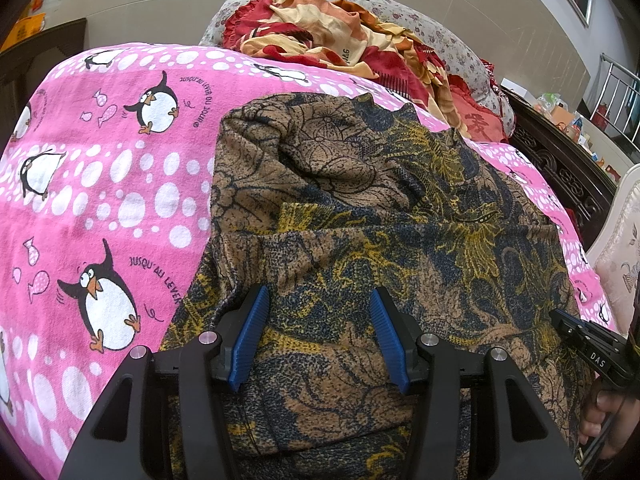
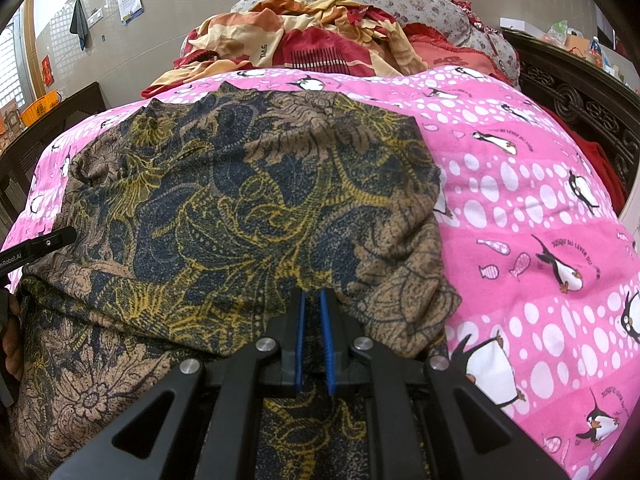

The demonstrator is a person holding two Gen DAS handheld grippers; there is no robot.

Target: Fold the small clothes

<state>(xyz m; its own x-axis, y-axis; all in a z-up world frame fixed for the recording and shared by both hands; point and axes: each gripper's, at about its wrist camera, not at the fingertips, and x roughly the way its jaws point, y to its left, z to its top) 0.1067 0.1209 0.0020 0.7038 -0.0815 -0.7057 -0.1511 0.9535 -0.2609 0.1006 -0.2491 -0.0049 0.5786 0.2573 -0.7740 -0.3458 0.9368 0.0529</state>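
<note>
While the patterned garment point(image 1: 360, 220) lies spread over the pink penguin blanket point(image 1: 100, 200) on the bed, both grippers hang low over its near edge, which suggests a fold is about to be set up or has just been laid. In the left wrist view the cloth fills the centre and right of the frame, with a doubled-over layer running across its middle. The left gripper point(image 1: 318, 300) stands with its blue fingers point(image 1: 252, 332) partly apart, cloth showing in the gap, and nothing pinched that I can make out. In the right wrist view the garment takes up the centre and left of the frame, with its folded edge bulging toward the lower centre. The right gripper point(image 2: 313, 300) has its fingers drawn almost together, only a sliver between them. Whether a thin ply of fabric is caught there cannot be told, since the tips sit right at the edge of the fold (the cloth's busy print hides any seam).

A heap of red and cream bedding point(image 1: 340, 36) sits on a flowered pillow point(image 2: 400, 0) at the top of both frames, well clear of the work. An orange basket point(image 2: 40, 110) shows at the left edge of the right wrist view, its contents too small to read.
</note>
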